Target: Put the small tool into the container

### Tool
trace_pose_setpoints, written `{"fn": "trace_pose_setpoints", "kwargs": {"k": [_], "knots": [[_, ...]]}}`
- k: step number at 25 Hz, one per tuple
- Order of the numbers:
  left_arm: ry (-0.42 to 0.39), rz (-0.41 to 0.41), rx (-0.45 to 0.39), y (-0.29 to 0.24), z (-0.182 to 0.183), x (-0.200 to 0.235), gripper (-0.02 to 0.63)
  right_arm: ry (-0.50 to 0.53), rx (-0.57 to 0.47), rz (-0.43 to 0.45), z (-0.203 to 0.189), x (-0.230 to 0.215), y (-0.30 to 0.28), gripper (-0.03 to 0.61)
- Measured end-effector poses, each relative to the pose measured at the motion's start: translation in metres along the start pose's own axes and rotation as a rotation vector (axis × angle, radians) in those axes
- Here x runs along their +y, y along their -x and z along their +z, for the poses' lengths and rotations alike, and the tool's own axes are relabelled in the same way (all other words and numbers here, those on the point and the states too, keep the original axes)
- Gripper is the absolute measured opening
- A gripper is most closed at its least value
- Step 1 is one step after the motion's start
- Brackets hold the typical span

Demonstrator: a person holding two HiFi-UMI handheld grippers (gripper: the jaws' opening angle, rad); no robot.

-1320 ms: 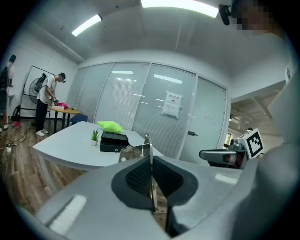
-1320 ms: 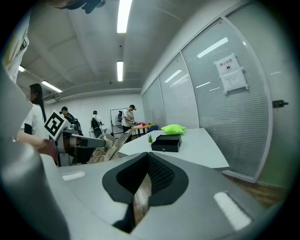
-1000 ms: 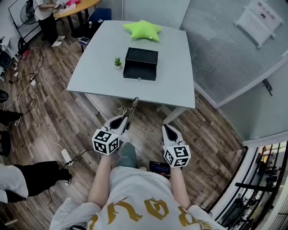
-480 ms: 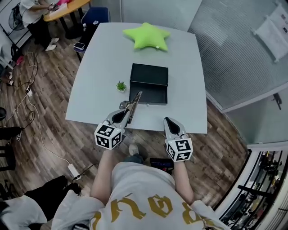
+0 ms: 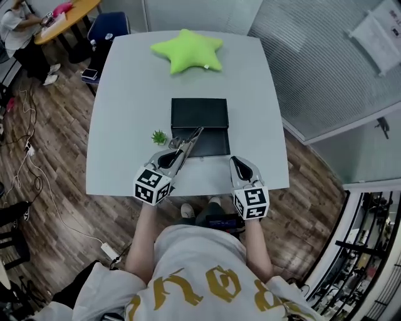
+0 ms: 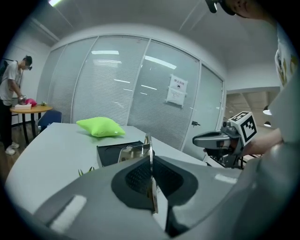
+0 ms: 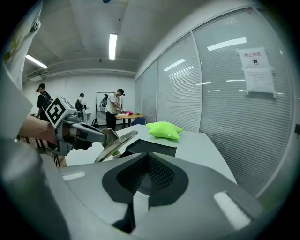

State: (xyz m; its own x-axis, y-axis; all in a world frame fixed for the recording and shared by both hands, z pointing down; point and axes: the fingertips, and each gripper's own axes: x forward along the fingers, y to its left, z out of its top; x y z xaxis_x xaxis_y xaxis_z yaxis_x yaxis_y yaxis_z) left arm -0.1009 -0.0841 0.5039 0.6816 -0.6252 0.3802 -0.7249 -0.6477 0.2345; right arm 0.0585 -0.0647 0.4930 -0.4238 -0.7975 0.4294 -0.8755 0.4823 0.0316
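A small flat metal tool (image 5: 188, 142) sticks out of my left gripper (image 5: 170, 160), which is shut on it. Its tip reaches over the near left part of the black open container (image 5: 199, 110) on the grey table (image 5: 125, 94). In the left gripper view the tool (image 6: 149, 152) stands edge-on between the jaws, with the container (image 6: 110, 153) behind it. My right gripper (image 5: 237, 164) hovers over the table's near edge, right of the container, jaws together with nothing held. The right gripper view shows the tool (image 7: 116, 144) at left and the container (image 7: 152, 146) ahead.
A small potted plant (image 5: 159, 136) stands just left of the container. A green star-shaped cushion (image 5: 187, 50) lies at the table's far side. A glass partition with blinds runs along the right. People stand at a round table (image 5: 59, 17) at the far left.
The table has come much closer in view. Both grippers went from over the floor to over the table's near edge, and the tool's tip now reaches the container.
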Motion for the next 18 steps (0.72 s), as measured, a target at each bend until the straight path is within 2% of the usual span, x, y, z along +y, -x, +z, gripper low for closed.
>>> {"fn": "trace_pose_setpoints", "kwargs": {"k": [6,18], "knots": [[-0.033,-0.038,0.03,-0.021,0.004,0.004,0.005,-0.025,0.007,-0.009,-0.006,-0.01,-0.009,0.023],[-0.097,-0.081,0.099,-0.063,0.005,0.009,0.003,-0.061,-0.003,0.034,-0.001,-0.038,-0.041,0.023]]}}
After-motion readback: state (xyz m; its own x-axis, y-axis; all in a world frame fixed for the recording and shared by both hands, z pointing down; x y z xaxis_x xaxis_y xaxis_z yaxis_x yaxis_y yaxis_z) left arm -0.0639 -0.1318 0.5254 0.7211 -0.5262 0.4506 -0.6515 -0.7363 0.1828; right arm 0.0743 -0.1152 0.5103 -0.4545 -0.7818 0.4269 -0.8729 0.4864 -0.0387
